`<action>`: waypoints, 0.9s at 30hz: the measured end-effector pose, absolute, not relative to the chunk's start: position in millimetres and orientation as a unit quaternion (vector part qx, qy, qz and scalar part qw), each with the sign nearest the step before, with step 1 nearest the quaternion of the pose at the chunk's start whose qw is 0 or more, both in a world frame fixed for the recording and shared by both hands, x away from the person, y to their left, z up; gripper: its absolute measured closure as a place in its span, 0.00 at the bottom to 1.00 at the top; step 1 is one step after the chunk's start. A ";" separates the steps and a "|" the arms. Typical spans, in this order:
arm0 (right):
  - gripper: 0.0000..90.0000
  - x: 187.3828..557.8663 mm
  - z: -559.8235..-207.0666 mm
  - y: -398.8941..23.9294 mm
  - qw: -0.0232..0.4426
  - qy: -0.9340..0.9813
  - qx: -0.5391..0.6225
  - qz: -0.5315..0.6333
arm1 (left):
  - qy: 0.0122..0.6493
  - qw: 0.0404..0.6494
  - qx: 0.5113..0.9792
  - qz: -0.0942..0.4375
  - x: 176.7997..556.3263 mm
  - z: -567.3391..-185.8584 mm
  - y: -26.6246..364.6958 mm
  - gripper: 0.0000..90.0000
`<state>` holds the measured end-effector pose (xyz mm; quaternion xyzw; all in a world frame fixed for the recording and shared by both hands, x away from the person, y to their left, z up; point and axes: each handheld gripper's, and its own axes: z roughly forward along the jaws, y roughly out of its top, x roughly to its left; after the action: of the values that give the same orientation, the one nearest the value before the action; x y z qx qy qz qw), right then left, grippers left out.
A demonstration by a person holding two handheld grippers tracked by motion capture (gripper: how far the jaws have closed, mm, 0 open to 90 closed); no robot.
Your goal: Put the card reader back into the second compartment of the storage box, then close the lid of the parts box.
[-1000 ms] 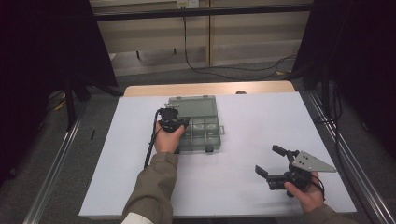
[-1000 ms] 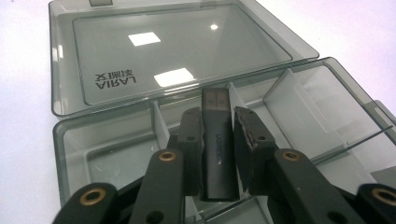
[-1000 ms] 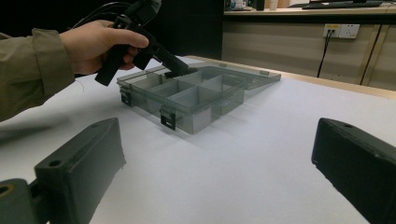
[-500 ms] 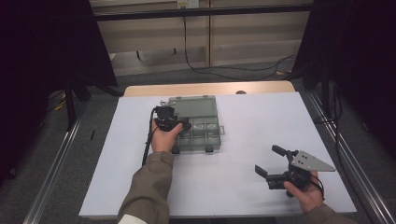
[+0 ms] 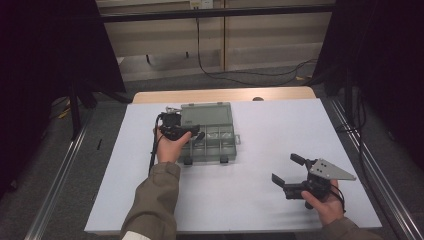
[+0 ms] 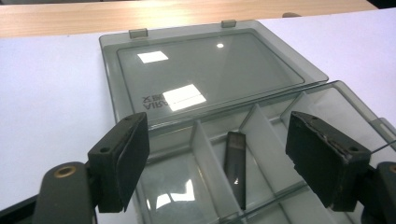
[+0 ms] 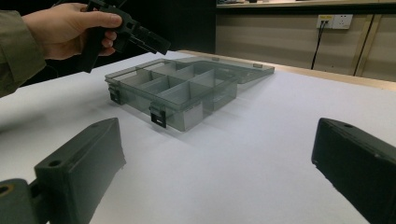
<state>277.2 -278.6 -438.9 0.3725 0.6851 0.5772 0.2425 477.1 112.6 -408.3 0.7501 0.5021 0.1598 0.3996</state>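
A grey see-through compartment box (image 5: pixel 216 136) lies open on the white table, its lid (image 6: pixel 205 70) folded flat behind it. A small black stick (image 6: pixel 234 161) lies in one middle compartment. My left gripper (image 5: pixel 192 134) hovers over the box's left side. Its jaws have just been opening and now stand wide apart, with nothing between the pads (image 6: pixel 128 156); the stick lies below them. In the right gripper view the left gripper (image 7: pixel 149 41) hangs above the box (image 7: pixel 182 88). My right gripper (image 5: pixel 287 169) is open near the table's front right, holding nothing (image 7: pixel 215 172).
The white table top (image 5: pixel 260 205) has a wooden strip (image 5: pixel 225 95) along its far edge. Metal rails (image 5: pixel 365 165) run along both sides. Cables lie on the floor beyond the table, and dark curtains stand left and right.
The left gripper's jaws have spread apart above the box, and the hand has shifted slightly left. The right hand and its gripper have stayed put.
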 end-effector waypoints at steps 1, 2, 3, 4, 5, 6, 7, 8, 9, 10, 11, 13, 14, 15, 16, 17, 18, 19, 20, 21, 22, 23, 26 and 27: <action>0.02 277.9 -439.1 -278.4 0.242 0.685 0.374 0.577 | 0.502 0.398 0.751 0.159 477.3 -408.3 113.6 0.25; 0.02 278.9 -439.4 -278.4 0.243 0.686 0.374 0.574 | 0.503 0.400 0.749 0.161 477.7 -408.7 114.1 0.24; 0.02 279.7 -439.9 -278.3 0.242 0.688 0.376 0.572 | 0.503 0.398 0.750 0.163 477.8 -408.6 115.0 0.23; 0.02 281.1 -440.5 -278.4 0.243 0.689 0.377 0.570 | 0.503 0.398 0.750 0.163 478.1 -408.2 116.3 0.22; 0.02 282.3 -440.9 -277.7 0.242 0.688 0.379 0.570 | 0.503 0.400 0.749 0.163 478.3 -408.4 116.9 0.22; 0.02 283.0 -440.9 -277.4 0.242 0.689 0.379 0.568 | 0.504 0.399 0.749 0.163 478.6 -408.5 117.7 0.21; 0.02 284.4 -440.9 -276.9 0.242 0.689 0.381 0.567 | 0.504 0.398 0.749 0.162 479.1 -408.6 118.5 0.20; 0.02 286.0 -440.9 -276.3 0.243 0.688 0.383 0.566 | 0.504 0.400 0.748 0.162 479.5 -408.9 118.9 0.19; 0.02 287.4 -440.9 -275.8 0.243 0.690 0.384 0.563 | 0.503 0.401 0.748 0.163 479.8 -408.9 119.5 0.18; 0.02 289.1 -441.0 -275.0 0.245 0.692 0.385 0.559 | 0.502 0.402 0.748 0.164 480.1 -408.7 120.4 0.18; 0.02 291.4 -441.2 -274.0 0.244 0.692 0.389 0.557 | 0.503 0.400 0.748 0.163 480.3 -408.2 121.1 0.17; 0.02 294.6 -441.0 -272.3 0.244 0.692 0.392 0.555 | 0.504 0.404 0.746 0.165 480.6 -408.1 121.7 0.16; 0.02 296.3 -440.7 -271.3 0.244 0.694 0.393 0.551 | 0.503 0.404 0.745 0.166 480.9 -407.7 122.5 0.16; 0.02 298.3 -440.5 -270.1 0.244 0.695 0.395 0.549 | 0.502 0.403 0.747 0.167 481.3 -407.4 123.5 0.16; 0.02 300.4 -440.5 -268.9 0.245 0.696 0.396 0.546 | 0.504 0.405 0.745 0.167 481.3 -407.2 124.1 0.16; 0.02 302.4 -440.6 -267.3 0.244 0.697 0.397 0.545 | 0.505 0.407 0.743 0.167 481.4 -406.9 124.9 0.15; 0.02 304.4 -440.6 -265.8 0.244 0.698 0.398 0.544 | 0.503 0.405 0.745 0.167 481.6 -406.4 126.4 0.15; 0.02 306.5 -440.7 -264.0 0.241 0.699 0.400 0.542 | 0.505 0.406 0.743 0.168 481.7 -406.4 127.3 0.15; 0.02 309.3 -441.0 -262.2 0.239 0.701 0.400 0.540 | 0.503 0.406 0.744 0.169 482.0 -406.3 128.5 0.15; 0.02 311.0 -441.4 -260.9 0.239 0.700 0.402 0.540 | 0.505 0.405 0.744 0.169 482.2 -406.1 129.7 0.15; 0.02 313.3 -441.6 -259.3 0.237 0.701 0.404 0.537 | 0.505 0.405 0.743 0.169 482.7 -406.3 131.0 0.15; 0.02 316.1 -441.9 -257.7 0.237 0.703 0.405 0.534 | 0.508 0.406 0.741 0.168 482.9 -406.3 132.2 0.14; 0.02 324.0 -441.5 -251.9 0.235 0.703 0.411 0.531 | 0.511 0.405 0.740 0.166 483.8 -406.5 136.4 0.14; 0.02 327.1 -441.3 -250.2 0.237 0.704 0.410 0.529 | 0.510 0.404 0.741 0.168 484.0 -406.6 137.8 0.14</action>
<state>327.1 -250.2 -441.3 0.4102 0.7041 0.5291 0.2366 484.0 137.8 -406.6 0.7409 0.5097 0.1681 0.4037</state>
